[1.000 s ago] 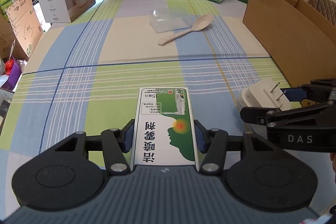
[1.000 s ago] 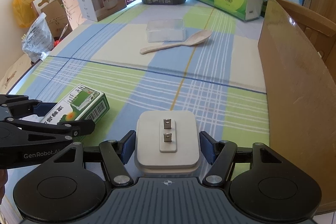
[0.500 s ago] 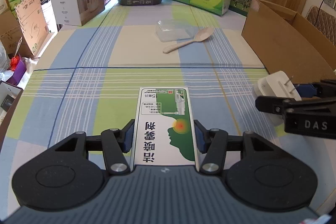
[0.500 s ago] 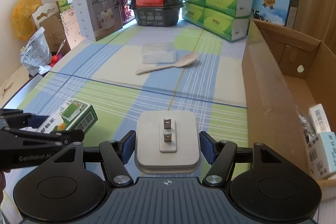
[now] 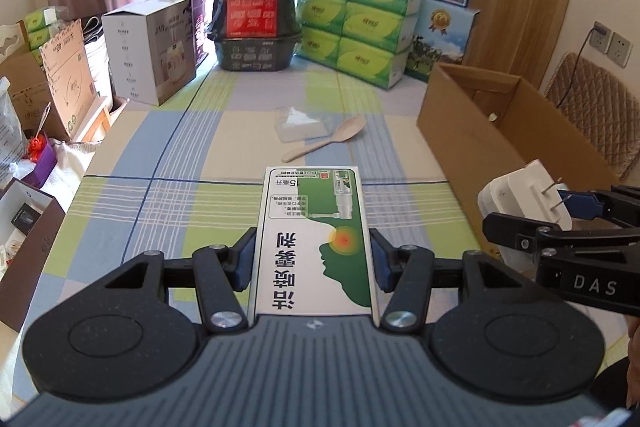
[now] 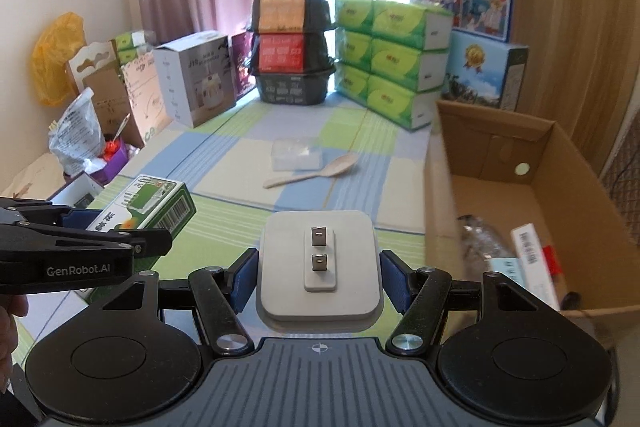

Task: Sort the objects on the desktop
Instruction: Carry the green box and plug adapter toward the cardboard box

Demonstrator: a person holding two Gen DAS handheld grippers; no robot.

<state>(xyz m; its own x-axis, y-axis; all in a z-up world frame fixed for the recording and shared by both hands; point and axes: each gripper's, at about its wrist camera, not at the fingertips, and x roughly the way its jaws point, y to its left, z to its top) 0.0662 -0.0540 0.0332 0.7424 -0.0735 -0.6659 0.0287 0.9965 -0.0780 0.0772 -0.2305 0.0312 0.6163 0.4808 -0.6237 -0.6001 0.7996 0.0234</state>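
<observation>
The left tongs [image 5: 312,263], marked "GenRobot.AI", clamp a green-white medicine box [image 5: 314,239] above the bench [image 5: 120,227]. The right tongs [image 6: 318,275], marked "DAS", clamp a white plug adapter [image 6: 319,267] beside the carton [image 6: 440,195] at the right edge. A spoon [image 5: 324,143] and clear case [image 5: 304,123] lie mid-bench.

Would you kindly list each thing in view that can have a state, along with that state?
Left gripper: shut on the green-and-white box, held above the table.
Right gripper: shut on the white plug adapter, prongs up.
Cardboard box: open, already holding several items.
Spoon: lying flat on the tablecloth.
Clear plastic container: lying beside the spoon; whether it is closed cannot be told.
</observation>
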